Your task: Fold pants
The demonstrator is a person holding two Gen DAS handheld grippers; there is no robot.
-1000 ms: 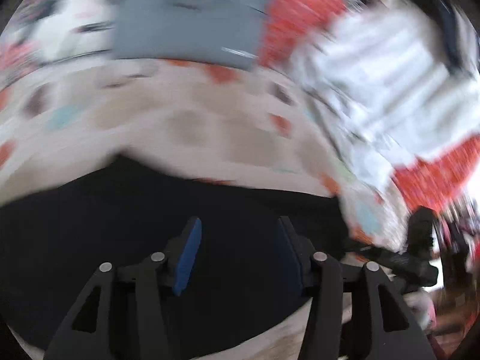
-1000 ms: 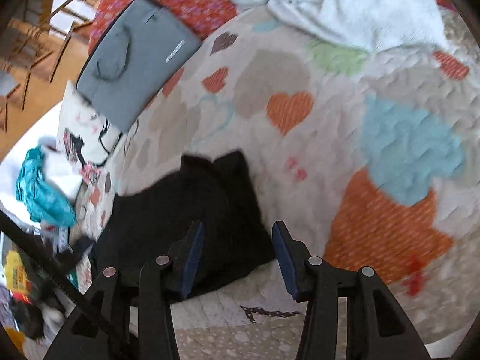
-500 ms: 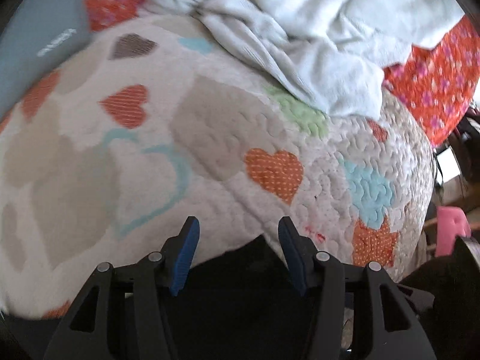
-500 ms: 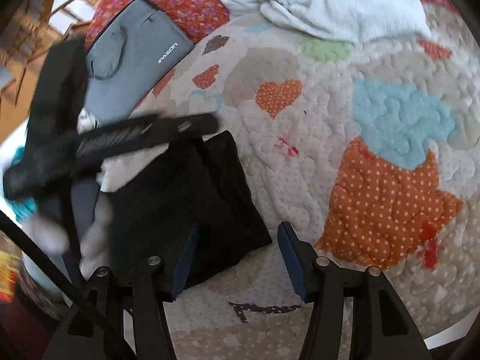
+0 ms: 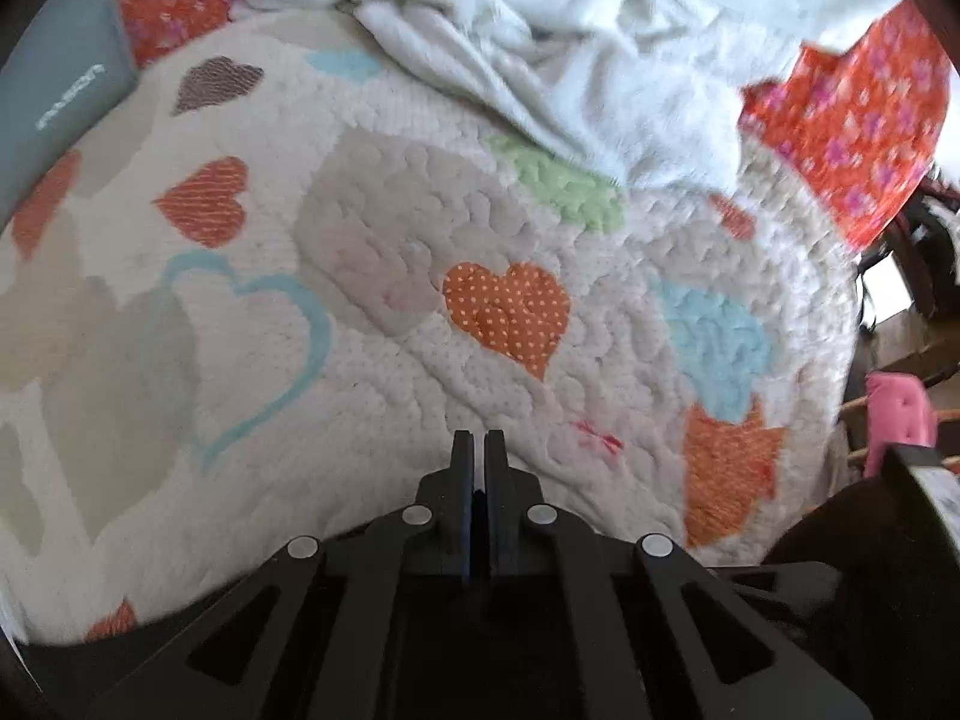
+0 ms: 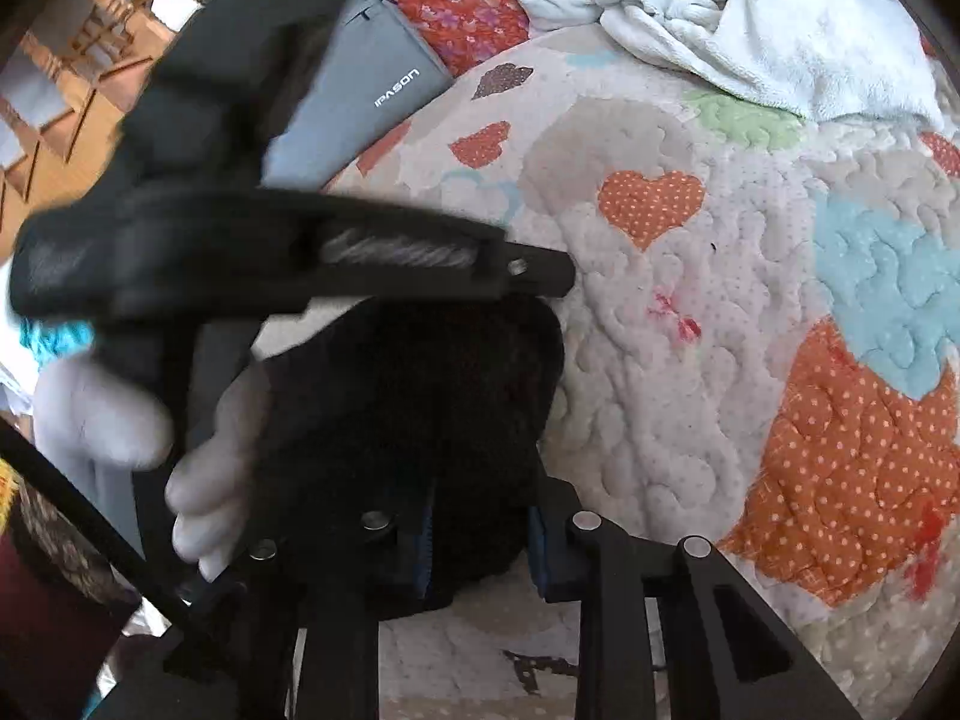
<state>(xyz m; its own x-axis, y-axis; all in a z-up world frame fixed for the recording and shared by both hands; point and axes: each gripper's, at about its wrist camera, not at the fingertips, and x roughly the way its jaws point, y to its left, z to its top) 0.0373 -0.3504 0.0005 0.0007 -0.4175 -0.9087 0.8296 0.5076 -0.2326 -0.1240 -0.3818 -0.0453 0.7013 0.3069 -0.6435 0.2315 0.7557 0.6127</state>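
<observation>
The pants (image 6: 420, 420) sit as a dark bunch in the lower middle of the right wrist view, on the quilt (image 6: 690, 390) of the bed, and their near edge runs between the two blue-lined fingers of the right tool (image 6: 480, 546). Those fingers stand apart with the black cloth filling the gap; I can't tell whether they are pressing on it. The left tool (image 6: 540, 270) cuts across the upper left of that view as a blurred black bar, its tip just above the far edge of the pants, with a pale gloved hand (image 6: 210, 468) below it at the left. In its own view the left tool (image 5: 478, 450) has its fingers drawn together with only a thin slit between them, low in the centre of the frame, and black cloth lies under its body; whether any is pinched, I can't tell. Beyond, the quilt shows an orange heart (image 5: 510, 312). A white blanket (image 5: 570, 48) is heaped along the top, and a grey case (image 6: 360, 114) lies at the upper left.
</observation>
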